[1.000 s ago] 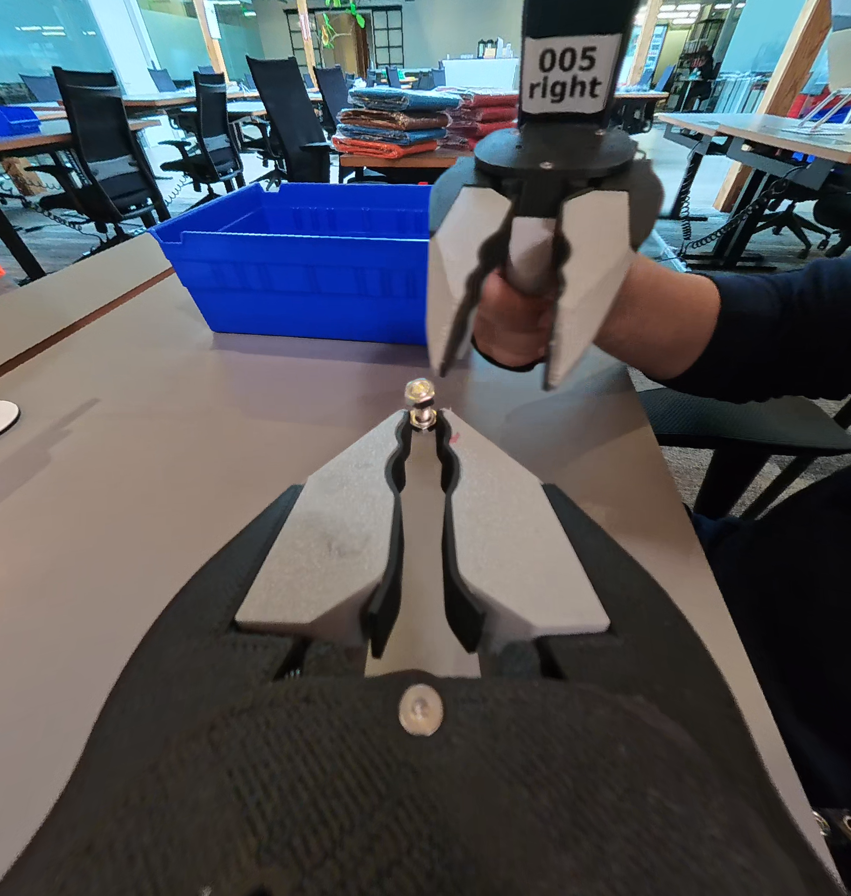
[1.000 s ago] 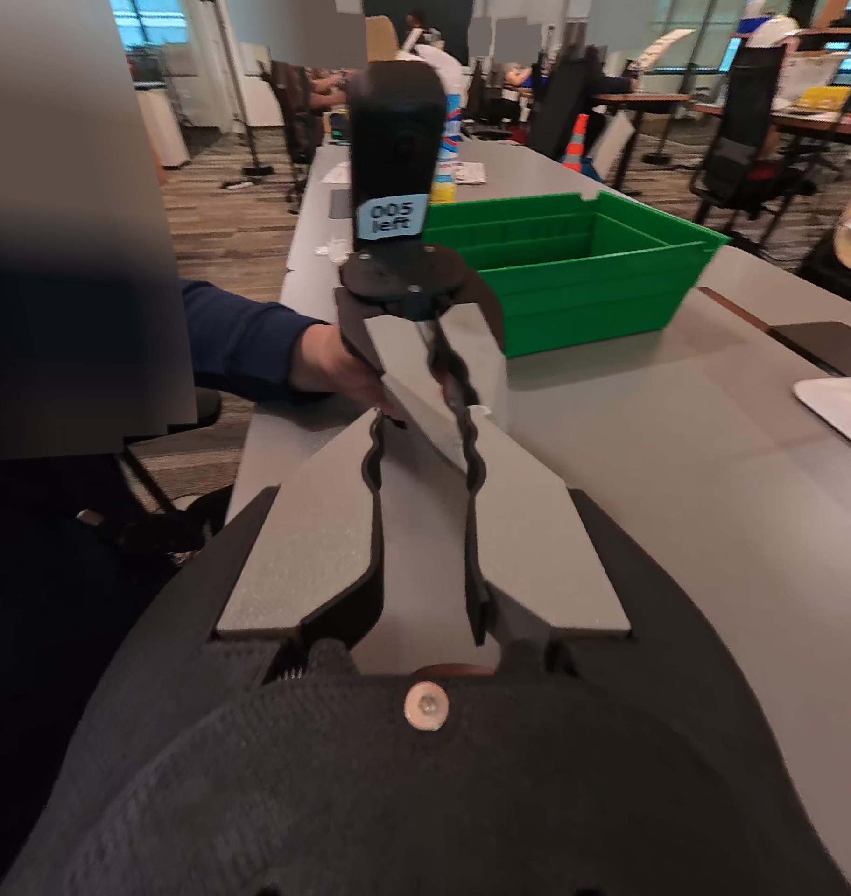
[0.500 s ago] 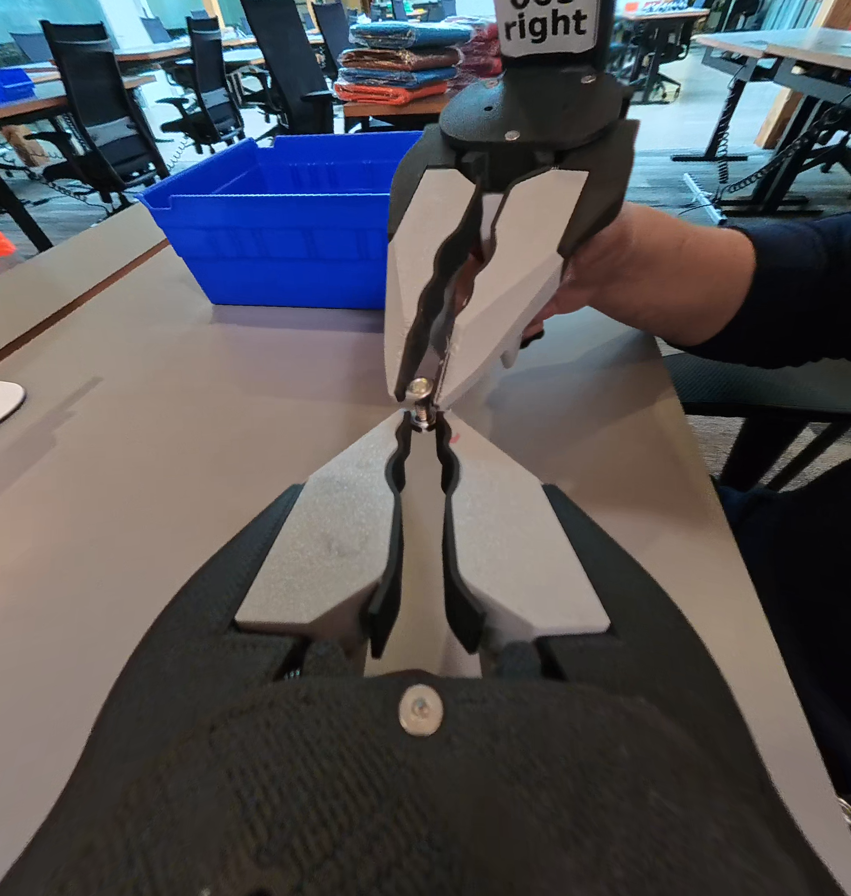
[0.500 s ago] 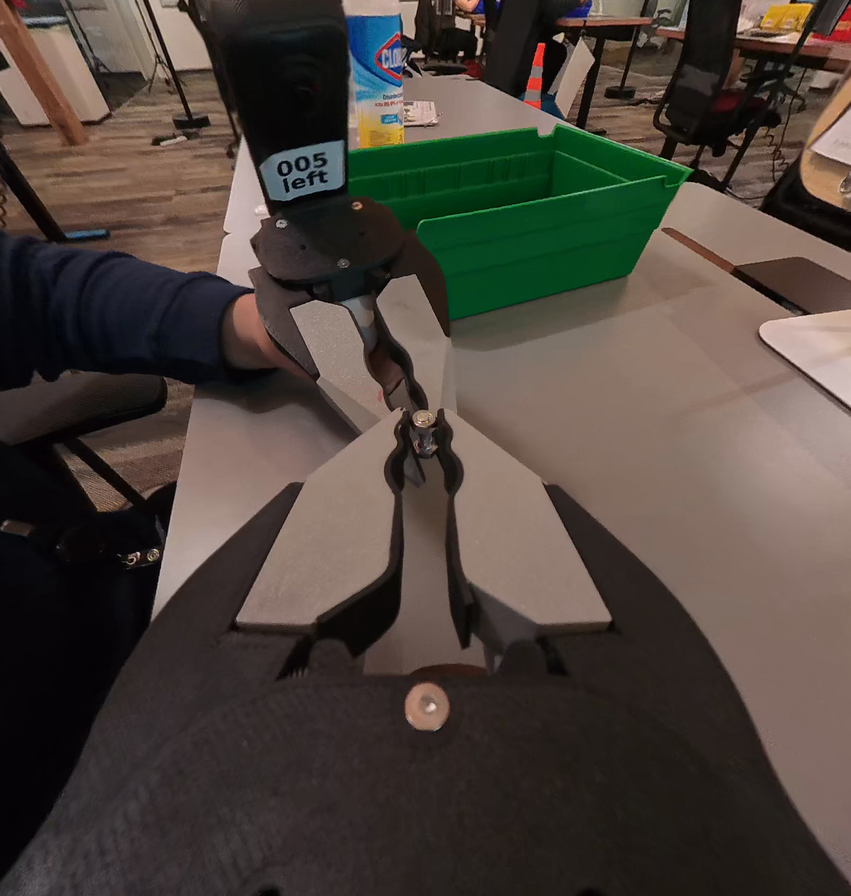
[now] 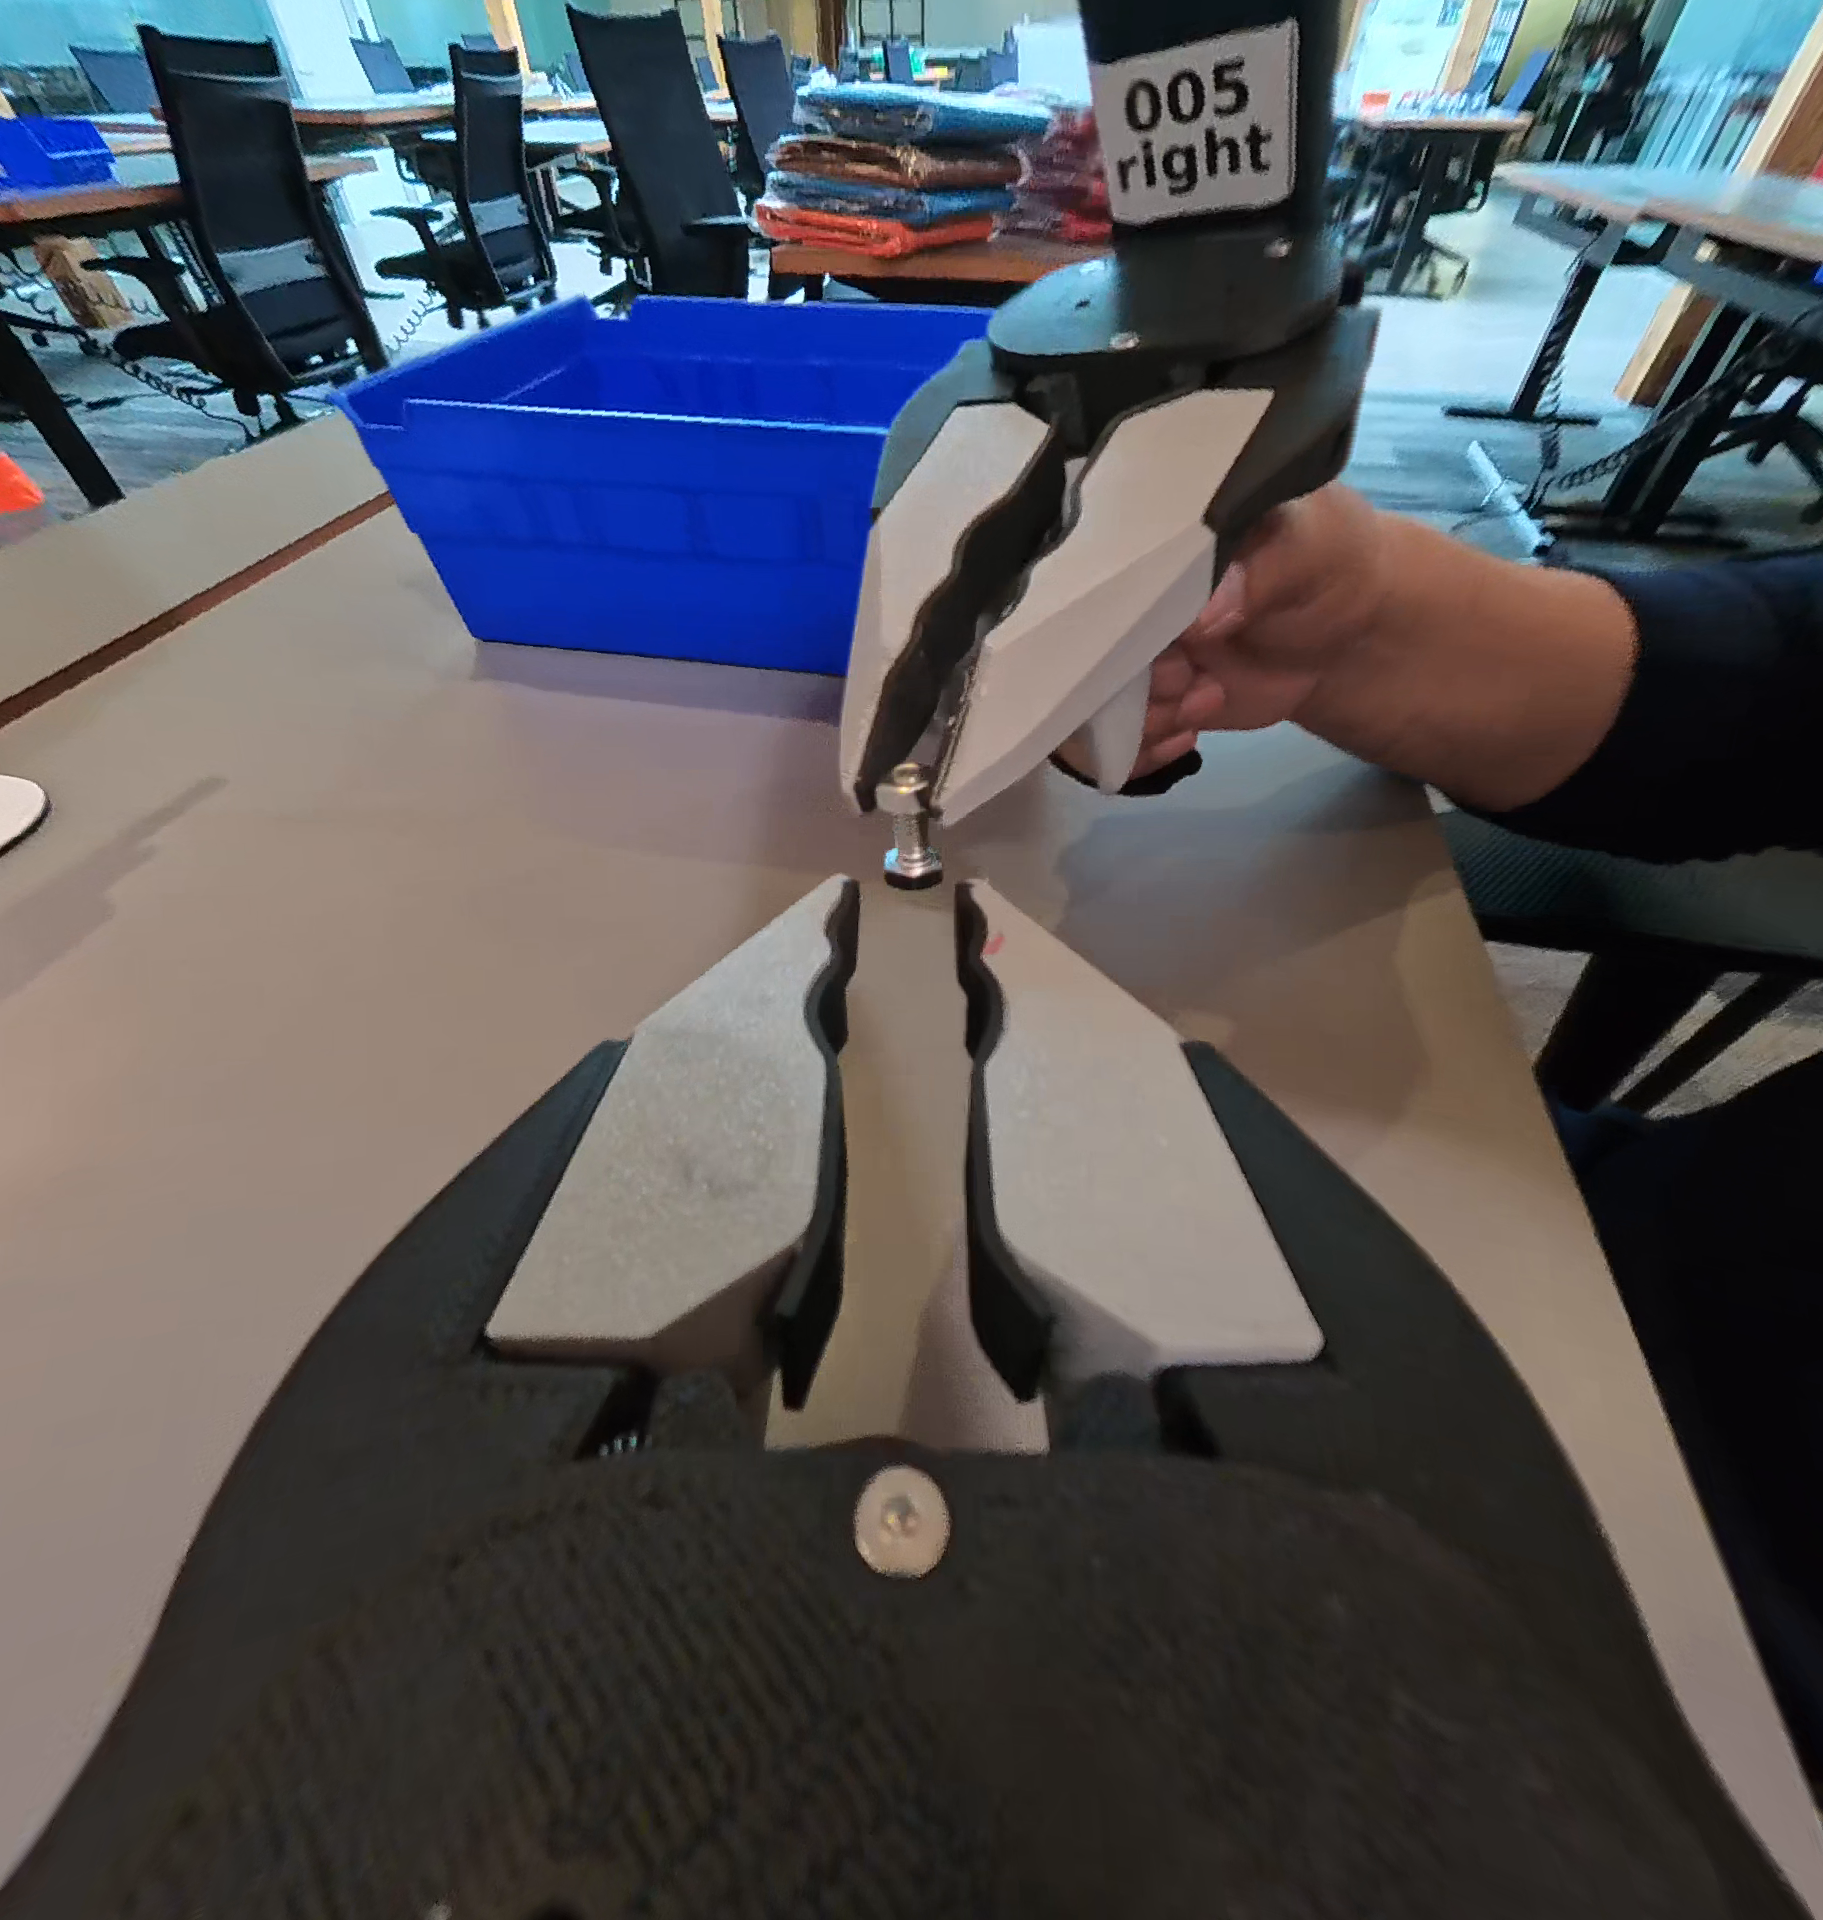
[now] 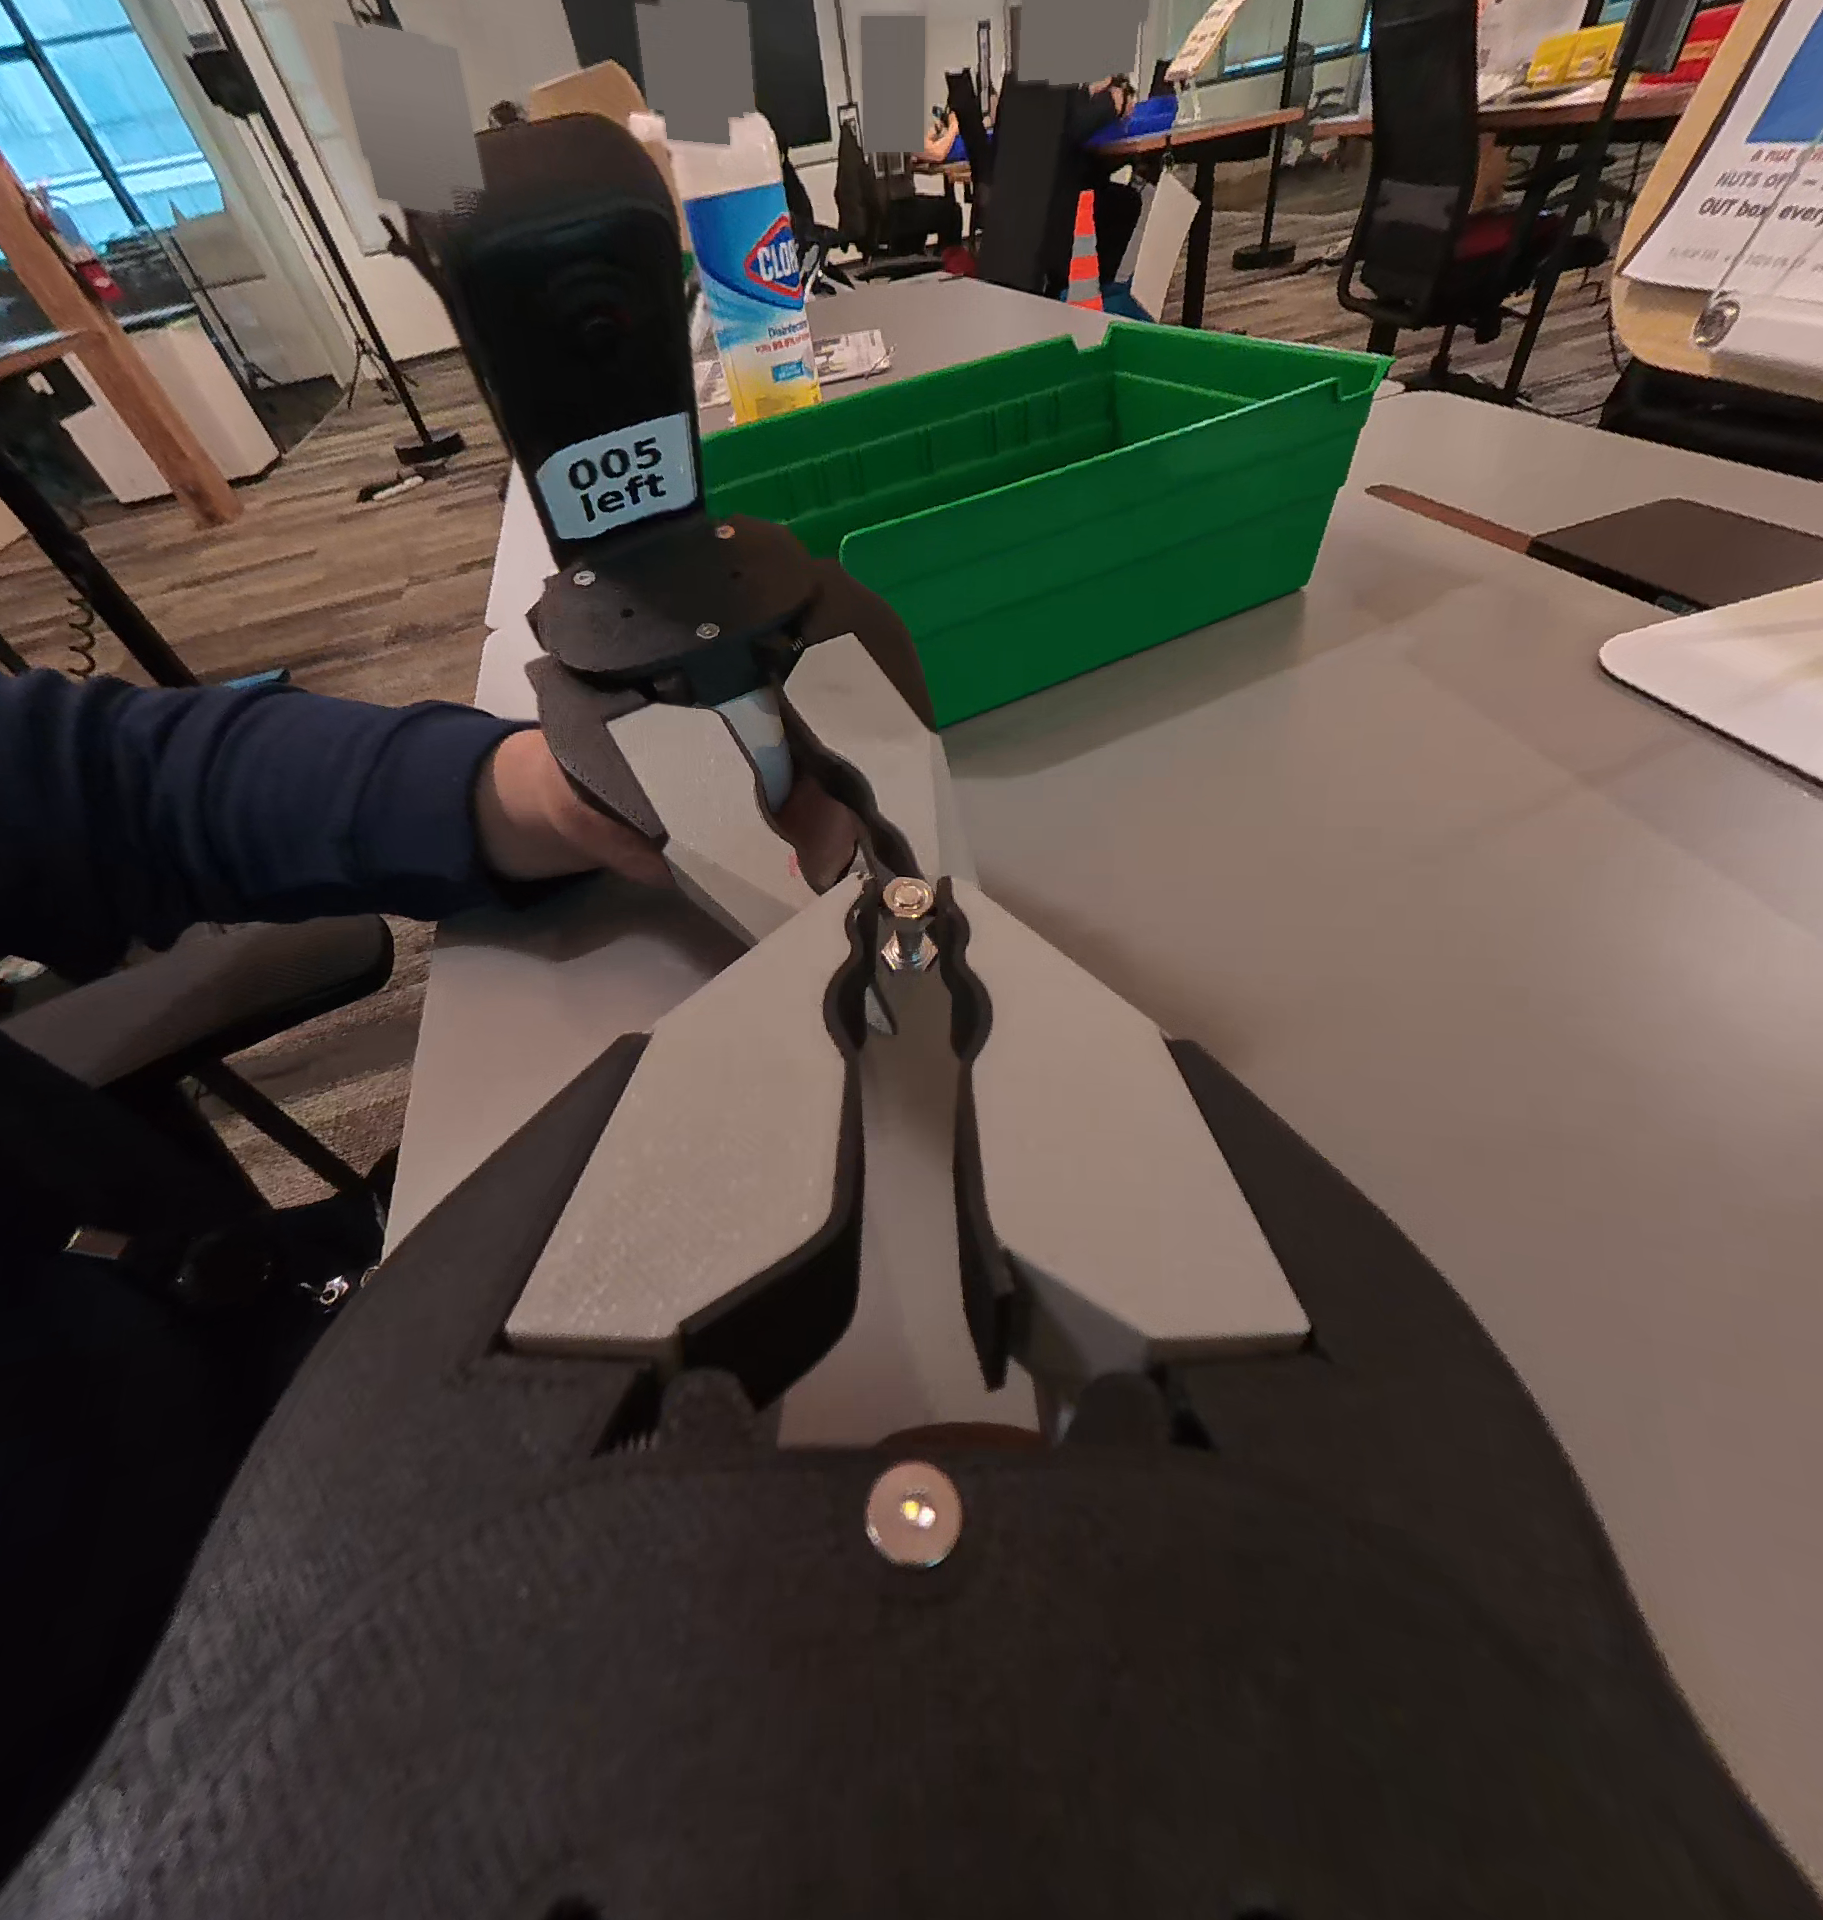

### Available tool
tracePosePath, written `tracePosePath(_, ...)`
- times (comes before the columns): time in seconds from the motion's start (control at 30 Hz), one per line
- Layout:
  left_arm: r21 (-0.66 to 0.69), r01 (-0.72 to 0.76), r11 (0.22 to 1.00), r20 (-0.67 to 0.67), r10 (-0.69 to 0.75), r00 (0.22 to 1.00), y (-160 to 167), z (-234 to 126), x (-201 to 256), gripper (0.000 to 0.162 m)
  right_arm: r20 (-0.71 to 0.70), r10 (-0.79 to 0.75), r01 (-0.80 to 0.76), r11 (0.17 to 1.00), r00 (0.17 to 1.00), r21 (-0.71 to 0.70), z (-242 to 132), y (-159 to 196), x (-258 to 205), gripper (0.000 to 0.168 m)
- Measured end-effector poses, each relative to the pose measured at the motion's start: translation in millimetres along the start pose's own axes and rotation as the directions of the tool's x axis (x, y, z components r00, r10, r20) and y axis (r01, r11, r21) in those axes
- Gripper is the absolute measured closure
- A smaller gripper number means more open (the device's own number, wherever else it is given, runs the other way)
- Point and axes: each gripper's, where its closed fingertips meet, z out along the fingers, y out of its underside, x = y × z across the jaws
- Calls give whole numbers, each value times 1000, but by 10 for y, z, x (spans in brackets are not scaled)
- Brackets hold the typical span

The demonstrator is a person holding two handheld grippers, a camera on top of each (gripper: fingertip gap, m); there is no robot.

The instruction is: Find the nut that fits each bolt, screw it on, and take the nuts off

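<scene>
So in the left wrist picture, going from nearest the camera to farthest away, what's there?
Left gripper → bolt standing on the table, the right gripper shut on its top → blue bin → office chairs and a stack of folded cloths.

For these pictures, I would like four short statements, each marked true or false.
1. The right gripper is shut on the top of the bolt. True.
2. The left gripper clamps the bolt. False: its jaws stand open, and the bolt is just beyond its tips.
3. A blue bin stands on the table. True.
4. The bolt lies flat. False: it is upright.
</scene>
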Motion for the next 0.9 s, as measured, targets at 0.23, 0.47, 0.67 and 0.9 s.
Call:
tracePosePath(0.23,48,59,997,-30,-57,998,-79,-29,4,143,-16,11,-10,998,1000,55,6,-74,12,161)
tracePosePath(0.47,48,28,998,-9,-28,1000,-86,-44,-1,155,-9,6,-6,998,1000,56,49,-73,-17,161)
tracePosePath(0.67,29,-7,1000,9,7,1000,-81,-62,-2,155,-3,3,-3,998,1000,60,60,-78,-33,160)
tracePosePath(0.9,29,0,1000,-28,0,1000,-86,-60,59,155,117,26,-35,997,993,75,91,-139,-149,132)
